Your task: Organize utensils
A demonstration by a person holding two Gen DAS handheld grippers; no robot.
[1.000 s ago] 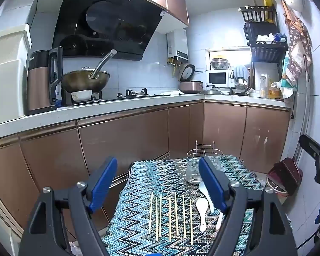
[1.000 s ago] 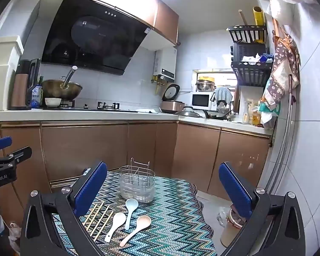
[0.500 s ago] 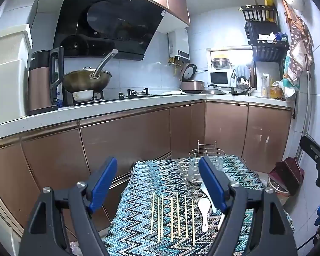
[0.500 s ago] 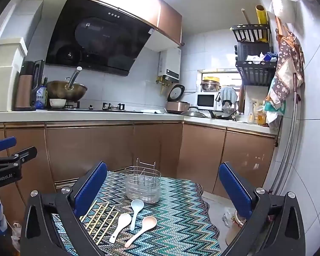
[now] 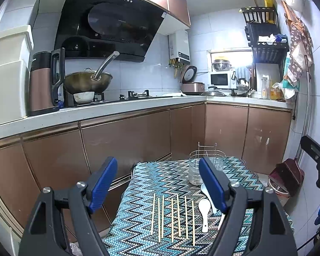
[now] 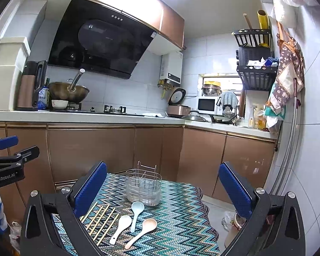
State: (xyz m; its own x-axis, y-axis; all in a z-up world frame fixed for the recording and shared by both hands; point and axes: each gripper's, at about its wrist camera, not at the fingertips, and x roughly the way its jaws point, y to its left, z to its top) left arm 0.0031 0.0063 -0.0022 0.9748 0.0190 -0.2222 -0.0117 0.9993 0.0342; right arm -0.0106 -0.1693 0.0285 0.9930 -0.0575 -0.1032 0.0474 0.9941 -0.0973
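A clear utensil holder with a wire rack stands at the far side of a small table under a zigzag cloth; it also shows in the left wrist view. Several wooden chopsticks lie side by side on the cloth, also in the right wrist view. A white spoon, a pale blue spoon and a beige spoon lie beside them. My left gripper is open and empty above the chopsticks. My right gripper is open and empty above the spoons.
Brown kitchen cabinets under a white counter run behind and left of the table. A wok and a kettle stand on the counter. A dustpan and bins sit on the floor at the right by the tiled wall.
Both grippers have drifted slightly; the table and its utensils sit a little further right in both views. Nothing on the table has moved. Both grippers stay open.
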